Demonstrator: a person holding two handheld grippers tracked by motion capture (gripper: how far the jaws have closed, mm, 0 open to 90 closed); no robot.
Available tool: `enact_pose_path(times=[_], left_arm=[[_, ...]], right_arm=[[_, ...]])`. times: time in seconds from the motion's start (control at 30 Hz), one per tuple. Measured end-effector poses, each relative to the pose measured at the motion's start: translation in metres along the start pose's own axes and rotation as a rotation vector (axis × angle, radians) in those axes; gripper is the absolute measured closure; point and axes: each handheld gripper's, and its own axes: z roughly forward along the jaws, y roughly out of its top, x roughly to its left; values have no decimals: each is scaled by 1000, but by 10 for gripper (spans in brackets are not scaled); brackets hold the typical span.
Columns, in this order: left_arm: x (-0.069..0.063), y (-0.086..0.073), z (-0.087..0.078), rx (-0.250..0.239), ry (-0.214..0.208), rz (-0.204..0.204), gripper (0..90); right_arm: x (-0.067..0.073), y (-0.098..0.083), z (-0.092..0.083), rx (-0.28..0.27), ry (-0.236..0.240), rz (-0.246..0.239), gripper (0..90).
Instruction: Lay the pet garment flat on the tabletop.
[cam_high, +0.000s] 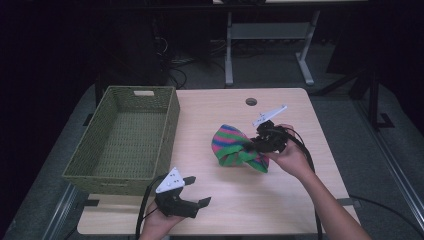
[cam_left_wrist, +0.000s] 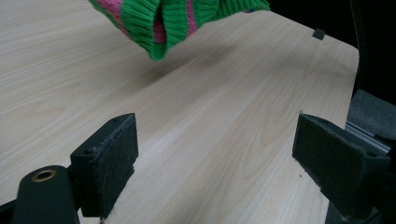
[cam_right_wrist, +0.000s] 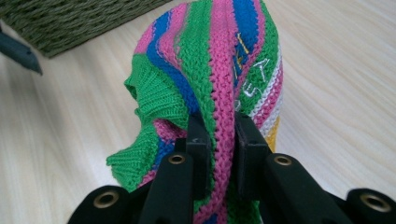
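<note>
Black and wide apart, the fingers of the left gripper (cam_high: 195, 190) hold nothing; we note this gripper at the near edge of the table (cam_high: 300, 200), in the person's left hand (cam_high: 157, 225), with its grey three-cornered plate on top. In the left gripper view bare pale wood lies between the two pads (cam_left_wrist: 105, 161), and the green ribbed hem of the knitted garment (cam_left_wrist: 159, 28) hangs clear above the wood farther off.

Beyond, right of the table's middle, we find the right gripper (cam_high: 257, 145) in the person's right hand (cam_high: 290, 157), its fingers (cam_right_wrist: 201, 154) pressed together on a fold of the knitted garment (cam_high: 235, 147). The garment is striped green, pink and blue, with white lettering on one side that we cannot read. It hangs bunched from that grip; from the high view we cannot tell whether its lowest part touches the wood.

At the far left stands a green woven basket (cam_high: 165, 125), its inside bare, well apart from the garment. A round hole (cam_high: 251, 102) marks the table's far edge.
</note>
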Motion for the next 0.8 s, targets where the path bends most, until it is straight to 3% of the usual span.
enact_pose_path(times=[0.43, 0.8], left_arm=[[-2, 1, -2, -23, 1, 0, 140], [-3, 0, -1, -26, -7, 4, 140]], right_arm=[[15, -21, -12, -16, 30, -20, 784], [26, -46, -11, -30, 76, 2, 782]])
